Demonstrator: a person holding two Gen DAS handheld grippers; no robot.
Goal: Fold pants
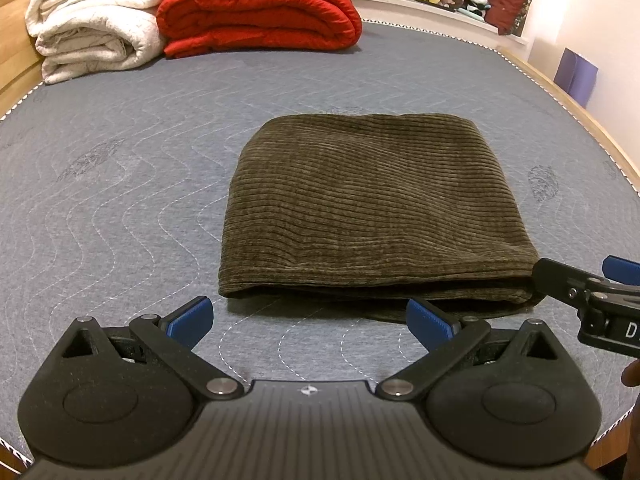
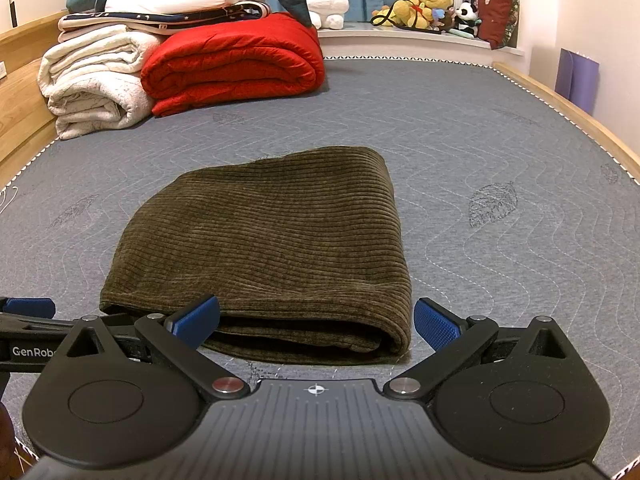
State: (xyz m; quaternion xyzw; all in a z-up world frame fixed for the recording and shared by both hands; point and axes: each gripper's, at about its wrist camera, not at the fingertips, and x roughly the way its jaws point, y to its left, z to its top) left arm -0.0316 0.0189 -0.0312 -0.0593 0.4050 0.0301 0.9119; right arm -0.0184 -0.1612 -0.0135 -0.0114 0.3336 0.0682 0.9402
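Olive-brown corduroy pants (image 1: 368, 208) lie folded into a compact rectangle on the grey quilted mattress (image 1: 120, 184); they also show in the right wrist view (image 2: 264, 248). My left gripper (image 1: 310, 318) is open and empty, just short of the fold's near edge. My right gripper (image 2: 316, 322) is open and empty, its jaws spread across the near right corner of the fold. The right gripper also shows at the right edge of the left wrist view (image 1: 588, 292), beside the fold's near right corner.
A rolled white blanket (image 1: 92, 28) and a folded red quilt (image 1: 256, 16) lie at the far left of the mattress. Stuffed toys (image 2: 424, 8) sit on a ledge beyond. A wooden bed frame (image 2: 568, 112) runs along the right edge.
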